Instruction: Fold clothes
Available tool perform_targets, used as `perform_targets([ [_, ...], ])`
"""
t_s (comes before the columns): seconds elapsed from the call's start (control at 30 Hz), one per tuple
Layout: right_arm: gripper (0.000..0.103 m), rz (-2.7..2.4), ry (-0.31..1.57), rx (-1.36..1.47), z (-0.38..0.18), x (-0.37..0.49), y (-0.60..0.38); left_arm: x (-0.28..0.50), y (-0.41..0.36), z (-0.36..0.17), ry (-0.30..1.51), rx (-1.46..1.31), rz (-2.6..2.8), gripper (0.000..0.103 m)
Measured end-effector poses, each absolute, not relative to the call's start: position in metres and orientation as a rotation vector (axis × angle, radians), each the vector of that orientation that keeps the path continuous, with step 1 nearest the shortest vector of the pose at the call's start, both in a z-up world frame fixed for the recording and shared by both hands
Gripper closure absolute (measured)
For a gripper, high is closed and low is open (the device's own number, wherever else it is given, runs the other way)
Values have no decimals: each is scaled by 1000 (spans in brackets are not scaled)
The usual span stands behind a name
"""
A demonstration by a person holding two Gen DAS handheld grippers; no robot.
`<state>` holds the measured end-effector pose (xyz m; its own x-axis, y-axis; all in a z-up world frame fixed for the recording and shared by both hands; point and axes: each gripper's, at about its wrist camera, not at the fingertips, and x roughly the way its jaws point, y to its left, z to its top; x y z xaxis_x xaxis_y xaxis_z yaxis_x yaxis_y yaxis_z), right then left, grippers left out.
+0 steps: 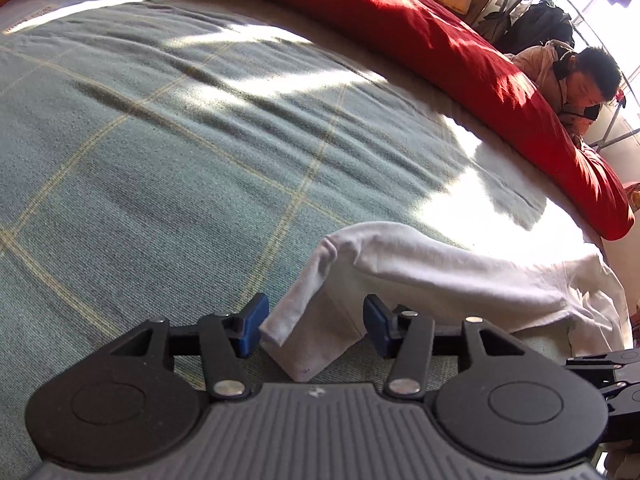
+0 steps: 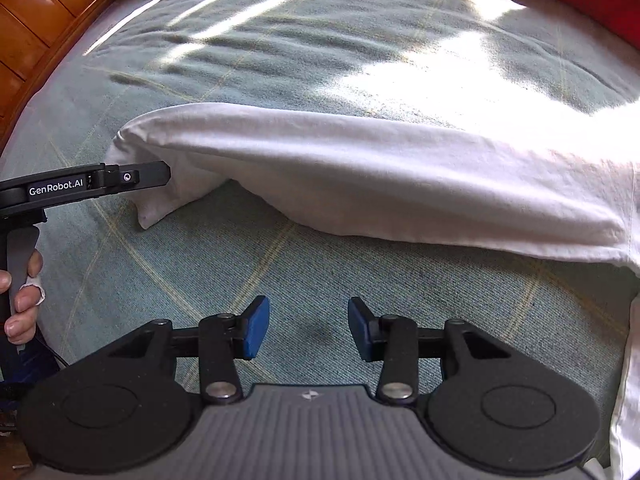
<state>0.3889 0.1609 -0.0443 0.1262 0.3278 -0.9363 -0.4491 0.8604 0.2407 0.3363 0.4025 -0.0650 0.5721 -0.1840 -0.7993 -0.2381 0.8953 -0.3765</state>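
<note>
Bottom centre, the left gripper (image 1: 312, 330) sits spread, a white sleeve (image 1: 304, 320) end between its pads, ungripped. The right gripper (image 2: 308, 328) gapes over bare blanket (image 2: 280, 248). Mid-frame, the sleeve arches away. Likely a sleeve fold: pinch next. Red quilt (image 1: 440, 40) beyond.

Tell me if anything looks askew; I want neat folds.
The white garment is not flat: its folded sleeve end sticks up off the green blanket, arching between the open jaws of the left gripper. The right gripper is open and holds nothing.
</note>
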Motion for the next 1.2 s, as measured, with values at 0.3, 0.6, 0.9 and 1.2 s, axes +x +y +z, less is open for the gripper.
perform_targets([
  [0.3, 52, 572, 1314, -116, -40, 386, 155, 325, 394, -69, 983, -475, 78, 29],
  [0.6, 52, 577, 1302, -113, -35, 383, 148, 315, 380, -78, 995, -448, 111, 18],
  [0.9, 52, 560, 1300, -121, -35, 382, 139, 316, 362, -90, 971, -334, 87, 2],
  [1.2, 52, 573, 1269, -128, -29, 380, 137, 311, 345, -73, 985, -198, 121, 40],
])
